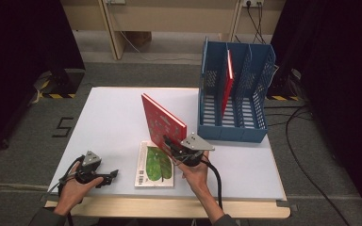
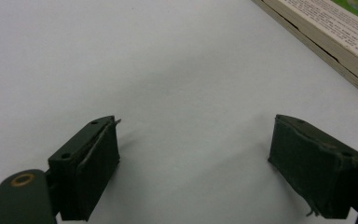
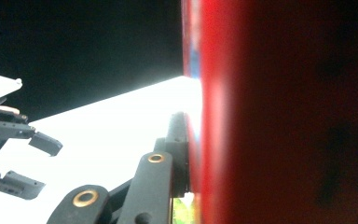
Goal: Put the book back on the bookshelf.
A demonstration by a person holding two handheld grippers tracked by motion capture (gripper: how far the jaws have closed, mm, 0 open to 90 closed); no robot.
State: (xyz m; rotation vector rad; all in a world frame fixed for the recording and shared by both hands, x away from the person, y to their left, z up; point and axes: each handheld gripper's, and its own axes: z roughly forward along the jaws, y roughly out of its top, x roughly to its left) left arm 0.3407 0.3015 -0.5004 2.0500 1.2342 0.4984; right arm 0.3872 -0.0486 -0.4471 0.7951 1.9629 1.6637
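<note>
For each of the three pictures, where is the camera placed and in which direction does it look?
High view: above the person's side, looking forward and down on the white table; both forearms show.
Left gripper view: rides the left hand-held gripper, facing the table; open jaws show.
Right gripper view: rides the right hand-held gripper, its jaws shut on the red book.
Shared: the high view and the left gripper view both show the leaf book.

Black claws (image 1: 107, 177), brass rivets, grey three-cornered plates, trailing cables

dim room with dark sides, table (image 1: 118, 117) glaring white; close red book (image 3: 284, 112) blurred.
</note>
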